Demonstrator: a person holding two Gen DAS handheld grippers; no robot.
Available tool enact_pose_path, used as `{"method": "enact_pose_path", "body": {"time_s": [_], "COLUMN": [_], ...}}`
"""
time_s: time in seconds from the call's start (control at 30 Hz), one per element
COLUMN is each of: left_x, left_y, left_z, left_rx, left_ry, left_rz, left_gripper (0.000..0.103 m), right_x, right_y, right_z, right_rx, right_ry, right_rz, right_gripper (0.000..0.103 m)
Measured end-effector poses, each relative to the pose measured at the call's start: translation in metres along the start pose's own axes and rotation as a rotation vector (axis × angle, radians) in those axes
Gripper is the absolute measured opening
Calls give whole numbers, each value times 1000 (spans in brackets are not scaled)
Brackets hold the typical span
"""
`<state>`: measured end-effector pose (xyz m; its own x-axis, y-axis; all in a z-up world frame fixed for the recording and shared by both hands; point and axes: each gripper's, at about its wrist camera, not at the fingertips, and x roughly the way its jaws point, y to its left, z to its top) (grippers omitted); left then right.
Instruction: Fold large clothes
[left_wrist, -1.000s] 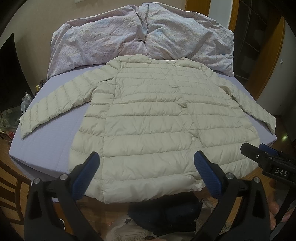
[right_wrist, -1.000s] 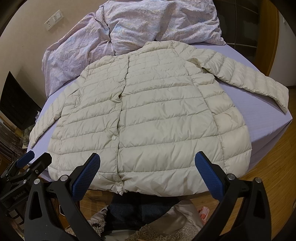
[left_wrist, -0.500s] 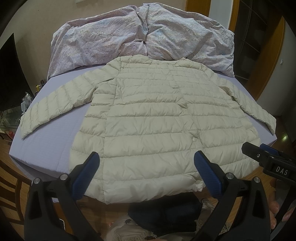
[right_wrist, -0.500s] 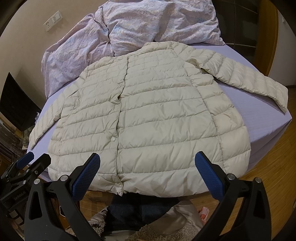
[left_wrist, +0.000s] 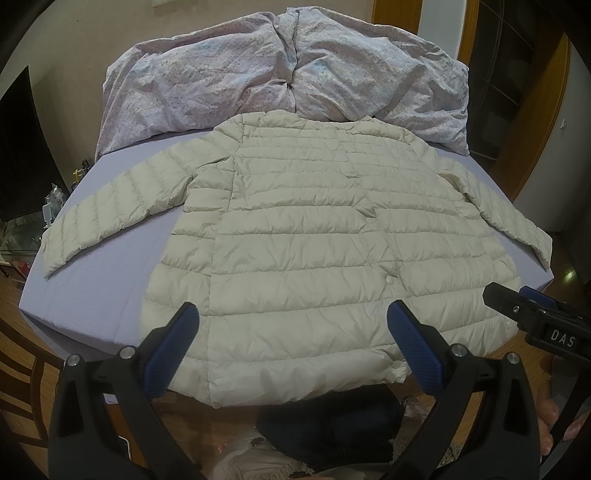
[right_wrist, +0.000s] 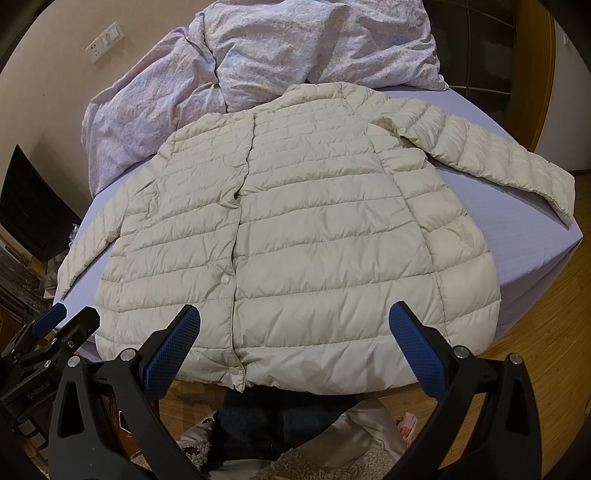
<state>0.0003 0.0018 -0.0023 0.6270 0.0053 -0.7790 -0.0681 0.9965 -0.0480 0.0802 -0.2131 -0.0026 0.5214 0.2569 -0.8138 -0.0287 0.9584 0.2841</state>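
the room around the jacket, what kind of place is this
Most likely a bedroom at home. The cream puffer jacket lies spread flat on a bed with a lavender sheet, a crumpled floral duvet is heaped at its far end, and there is wooden flooring beside the bed.

Only clear txt was "DAS", white letters on a dark plate on the right gripper (left_wrist: 543, 317), seen at the right edge of the left wrist view. In the right wrist view the left gripper (right_wrist: 55, 325) carried small light lettering on its black body, too small and tilted to make out. No other legible txt, nos. or signs.
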Motion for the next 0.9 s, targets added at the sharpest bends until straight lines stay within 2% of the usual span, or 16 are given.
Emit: {"method": "enact_pose_path", "body": {"time_s": [0.9], "left_x": [1], "left_y": [5], "left_z": [4], "left_rx": [-1], "left_ry": [6], "left_rz": [1], "left_gripper": [101], "right_x": [10], "right_y": [-6], "right_z": [5], "right_rx": [10], "right_ry": [10], "right_rz": [-2], "right_gripper": [102]}}
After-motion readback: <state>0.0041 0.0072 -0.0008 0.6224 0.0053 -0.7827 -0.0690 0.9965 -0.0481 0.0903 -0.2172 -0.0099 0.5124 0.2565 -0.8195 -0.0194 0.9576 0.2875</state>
